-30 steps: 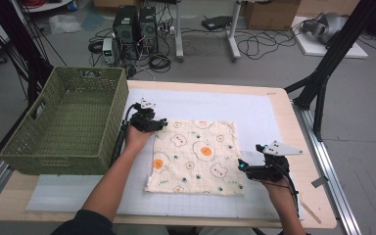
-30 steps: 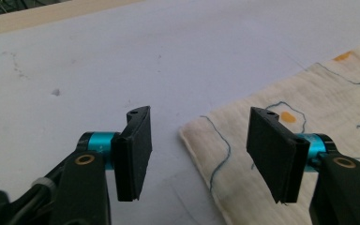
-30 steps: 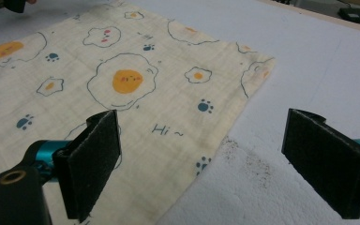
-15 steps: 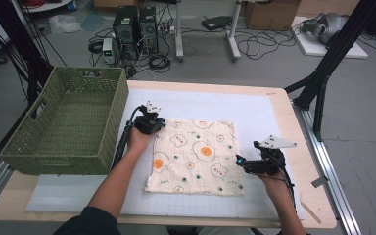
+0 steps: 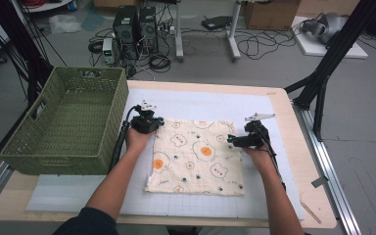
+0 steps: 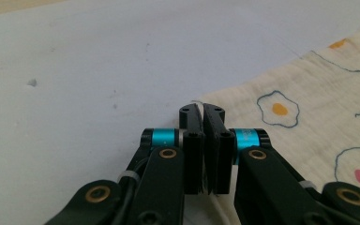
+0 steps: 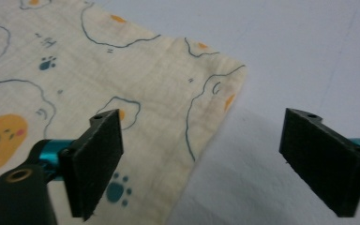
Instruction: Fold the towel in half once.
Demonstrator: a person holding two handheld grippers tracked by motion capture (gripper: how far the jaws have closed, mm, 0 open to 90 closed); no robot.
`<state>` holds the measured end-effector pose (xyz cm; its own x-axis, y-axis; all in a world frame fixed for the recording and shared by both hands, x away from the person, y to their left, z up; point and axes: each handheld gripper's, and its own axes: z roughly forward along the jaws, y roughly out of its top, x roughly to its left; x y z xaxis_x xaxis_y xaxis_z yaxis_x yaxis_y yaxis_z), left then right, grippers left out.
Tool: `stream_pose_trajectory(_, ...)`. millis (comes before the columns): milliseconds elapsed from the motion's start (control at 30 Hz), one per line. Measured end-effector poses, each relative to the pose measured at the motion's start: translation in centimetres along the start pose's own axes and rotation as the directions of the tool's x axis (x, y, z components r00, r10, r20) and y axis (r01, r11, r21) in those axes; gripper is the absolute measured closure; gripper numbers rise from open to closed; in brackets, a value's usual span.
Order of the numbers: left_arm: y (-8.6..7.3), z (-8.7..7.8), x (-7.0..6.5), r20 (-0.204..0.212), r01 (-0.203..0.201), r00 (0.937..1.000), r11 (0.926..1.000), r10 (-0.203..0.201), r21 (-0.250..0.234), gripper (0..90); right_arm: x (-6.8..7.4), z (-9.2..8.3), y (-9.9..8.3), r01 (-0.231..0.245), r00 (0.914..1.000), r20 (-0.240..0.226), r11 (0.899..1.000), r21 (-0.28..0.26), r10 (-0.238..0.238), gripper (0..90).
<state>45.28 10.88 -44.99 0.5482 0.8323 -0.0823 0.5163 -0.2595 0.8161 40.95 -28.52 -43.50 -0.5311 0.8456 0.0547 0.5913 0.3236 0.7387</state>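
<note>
At the far left of the bench [image 5: 293, 205], a green woven basket [image 5: 68, 127] is seen standing upright on the bench's left edge, its open top facing up.

Just right of the basket, the left claw [image 5: 152, 123] is held low at the far left corner of a cream cloth printed with fried eggs and paw marks [image 5: 198, 156]. In the left gripper view, the left claw [image 6: 202, 112] is seen with its jaws pressed together, only a thin slit left between the pads. The cloth [image 6: 309, 108] corner lies right at the tips, and a thin pale edge shows just above them; whether fabric is actually caught between the pads cannot be told.

The cloth is spread flat on a pale grey mat [image 5: 200, 103] that covers the middle of the bench, well clear of the bench's near edge and apart from the basket.

At the cloth's right edge, near its far right corner, the right claw [image 5: 231, 140] is held level and pointed leftward. In the right gripper view, the right claw [image 7: 201, 159] is seen spread wide, though its jaws have just been closing a little. One pad hangs over the cloth [image 7: 98, 84] and the other over the bare mat [image 7: 300, 56], so the cloth's edge runs between them, untouched by either pad.
</note>
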Motion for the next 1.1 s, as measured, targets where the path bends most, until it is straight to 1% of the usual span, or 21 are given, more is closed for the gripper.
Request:
stream_pose_trajectory(133, 0.0, 0.0, 0.0, 0.002, -0.006, 1.0000, 1.0000, 0.006, 0.000, 86.0, -0.1, 2.1, 0.9, 0.004, 1.0000, 0.005, 1.000, 0.028, -0.004, 15.8)
stream_pose_trajectory(200, 0.0, 0.0, 0.0, 0.003, -0.012, 0.9999, 0.9999, 0.012, 0.009, 85.9, -0.2, 2.6, 1.1, -0.006, 0.9999, 0.012, 1.000, 0.017, 0.006, 21.3)
stream_pose_trajectory(267, 0.0, 0.0, 0.0, 0.005, -0.014, 0.9999, 0.9998, 0.014, 0.014, 85.9, -0.5, 3.1, 1.2, -0.028, 0.9994, 0.020, 1.000, 0.013, 0.028, 23.9)
stream_pose_trajectory(333, 0.0, 0.0, 0.0, 0.004, -0.009, 1.0000, 0.9998, 0.009, 0.016, 85.7, -0.6, 3.4, 1.3, -0.021, 0.9994, 0.029, 1.000, 0.012, 0.020, 28.0)
stream_pose_trajectory(367, -0.1, 0.0, 0.1, 0.006, -0.008, 1.0000, 0.9998, 0.007, 0.017, 85.7, -0.6, 3.5, 1.4, -0.012, 0.9995, 0.031, 1.000, 0.010, 0.012, 33.8)
stream_pose_trajectory(467, -0.1, -0.1, 0.1, 0.007, -0.013, 0.9999, 0.9996, 0.013, 0.027, 85.7, -0.5, 3.7, 1.8, 0.001, 0.9993, 0.037, 1.000, 0.016, -0.001, 41.4)
stream_pose_trajectory(500, -0.1, -0.1, 0.0, 0.007, -0.015, 0.9999, 0.9995, 0.015, 0.029, 85.8, -0.4, 3.7, 1.9, 0.006, 0.9994, 0.034, 1.000, 0.018, -0.007, 48.2)
stream_pose_trajectory(533, -0.1, -0.1, 0.1, 0.010, -0.022, 0.9997, 0.9992, 0.021, 0.035, 85.7, -0.4, 3.8, 2.0, 0.016, 0.9997, 0.019, 1.000, 0.016, -0.017, 53.7)
stream_pose_trajectory(567, -0.1, -0.1, 0.1, 0.011, -0.022, 0.9997, 0.9991, 0.021, 0.036, 85.8, -0.1, 3.9, 2.1, 0.035, 0.9992, 0.016, 0.999, 0.020, -0.036, 58.8)
stream_pose_trajectory(600, -0.1, -0.1, 0.0, 0.011, -0.021, 0.9997, 0.9992, 0.021, 0.035, 85.9, 0.0, 3.9, 2.2, 0.037, 0.9992, 0.011, 0.999, 0.026, -0.038, 62.7)
stream_pose_trajectory(633, -0.2, -0.1, 0.0, 0.011, -0.022, 0.9997, 0.9991, 0.022, 0.036, 86.0, 0.1, 3.9, 2.3, 0.042, 0.9991, -0.001, 0.998, 0.036, -0.042, 71.2)
stream_pose_trajectory(667, -0.2, -0.1, 0.0, 0.011, -0.022, 0.9997, 0.9991, 0.022, 0.035, 86.1, 0.2, 3.9, 2.4, 0.041, 0.9989, -0.025, 0.998, 0.042, -0.040, 77.9)
stream_pose_trajectory(700, -0.2, -0.2, 0.0, 0.011, -0.026, 0.9996, 0.9989, 0.026, 0.040, 86.2, 0.2, 3.9, 2.5, 0.050, 0.9982, -0.036, 0.998, 0.044, -0.049, 82.4)
stream_pose_trajectory(733, -0.1, -0.2, 0.0, 0.006, -0.029, 0.9996, 0.9987, 0.029, 0.041, 86.3, 0.4, 3.9, 2.5, 0.057, 0.9977, -0.041, 0.997, 0.050, -0.055, 84.0)
stream_pose_trajectory(767, -0.1, -0.3, 0.1, -0.003, -0.033, 0.9995, 0.9988, 0.033, 0.038, 86.3, 0.5, 3.9, 2.6, 0.069, 0.9972, -0.032, 0.996, 0.052, -0.067, 84.8)
stream_pose_trajectory(833, 0.2, -0.7, 0.1, -0.030, -0.066, 0.9973, 0.9975, 0.067, 0.023, 86.4, 0.7, 3.8, 2.7, 0.085, 0.9963, -0.018, 0.995, 0.052, -0.084, 85.4)
stream_pose_trajectory(900, 0.6, -1.2, 0.3, -0.041, -0.050, 0.9980, 0.9984, 0.049, -0.026, 86.4, 0.7, 3.7, 2.8, 0.089, 0.9960, -0.001, 0.995, 0.036, -0.089, 85.5)
stream_pose_trajectory(967, 1.1, -1.8, 0.5, -0.058, -0.052, 0.9971, 0.9958, 0.048, -0.075, 86.6, 0.8, 3.5, 3.2, 0.096, 0.9953, 0.017, 0.995, 0.010, -0.096, 85.6)
stream_pose_trajectory(1000, 1.4, -2.1, 0.7, -0.069, -0.043, 0.9970, 0.9934, 0.036, -0.106, 86.6, 0.8, 3.4, 3.4, 0.097, 0.9950, 0.025, 0.995, -0.001, -0.097, 85.6)
stream_pose_trajectory(1033, 1.5, -2.2, 0.8, -0.072, -0.036, 0.9970, 0.9917, 0.027, -0.123, 86.7, 0.9, 3.2, 3.8, 0.111, 0.9933, 0.037, 0.993, -0.026, -0.110, 85.6)
stream_pose_trajectory(1100, 2.3, -2.7, 1.2, -0.062, -0.017, 0.9980, 0.9930, 0.010, -0.117, 86.7, 1.1, 2.9, 4.5, 0.132, 0.9902, 0.052, 0.990, -0.046, -0.129, 85.6)
